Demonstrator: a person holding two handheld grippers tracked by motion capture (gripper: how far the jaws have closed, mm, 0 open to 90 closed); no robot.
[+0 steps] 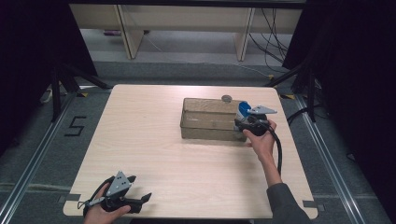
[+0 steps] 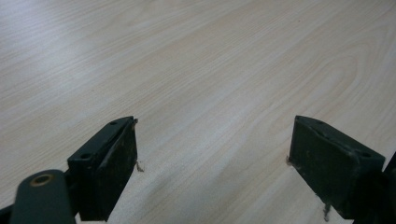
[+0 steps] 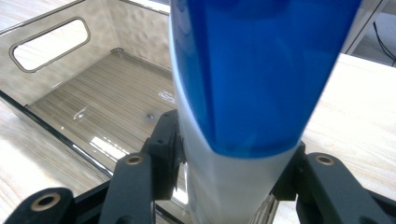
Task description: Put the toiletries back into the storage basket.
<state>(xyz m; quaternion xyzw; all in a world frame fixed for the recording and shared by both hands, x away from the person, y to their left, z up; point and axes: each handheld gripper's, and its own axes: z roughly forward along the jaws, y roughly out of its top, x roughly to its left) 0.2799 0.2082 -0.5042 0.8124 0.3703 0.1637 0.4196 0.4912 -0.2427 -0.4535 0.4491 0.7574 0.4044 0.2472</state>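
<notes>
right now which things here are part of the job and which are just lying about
In the job:
- blue and white object, clamped in the right gripper
- clear plastic bin, its open top just under that object

Lying about:
- small round grey thing on the table behind the bin
- left gripper, open over bare wood at the near edge

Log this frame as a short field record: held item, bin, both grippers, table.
held item: blue-and-white plastic tube, clamped upright over the bin's near right end
bin: clear rectangular plastic bin with a cut-out handle, nothing inside
right gripper: shut on the tube
left gripper: open, holding nothing, low over the table's near left corner
table: light wooden table
other: small round grey object behind the bin
</notes>
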